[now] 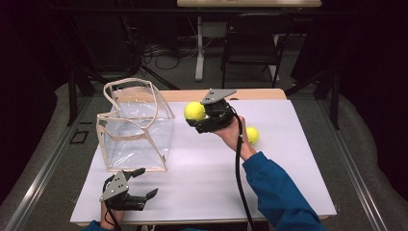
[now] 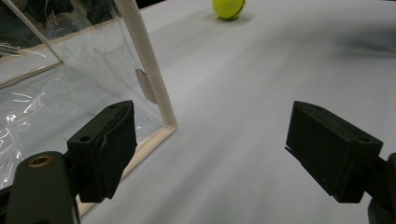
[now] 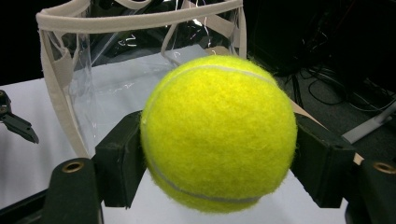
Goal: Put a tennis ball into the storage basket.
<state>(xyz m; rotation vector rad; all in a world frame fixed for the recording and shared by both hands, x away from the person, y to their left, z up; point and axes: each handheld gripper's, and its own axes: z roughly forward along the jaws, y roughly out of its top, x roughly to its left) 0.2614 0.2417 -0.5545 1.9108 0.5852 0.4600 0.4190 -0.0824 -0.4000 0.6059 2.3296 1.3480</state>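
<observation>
Holding the tennis ball (image 3: 218, 133) clamped in my right claw (image 1: 201, 117), left claw (image 2: 226, 154) gaping idle. Bag (image 1: 137, 126) rim's floppy, so the ball might clip it and bounce off the table (image 1: 288, 183).

The bag (image 1: 136, 126) is the one big obstacle on the table (image 1: 202, 192), standing at the left with its mouth open upward (rim wavy, sides sagging). Right of the bag the tabletop lies bare as far as a loose ball (image 1: 252, 135). Near the bag's front corner rests the left gripper (image 1: 139, 185).
</observation>
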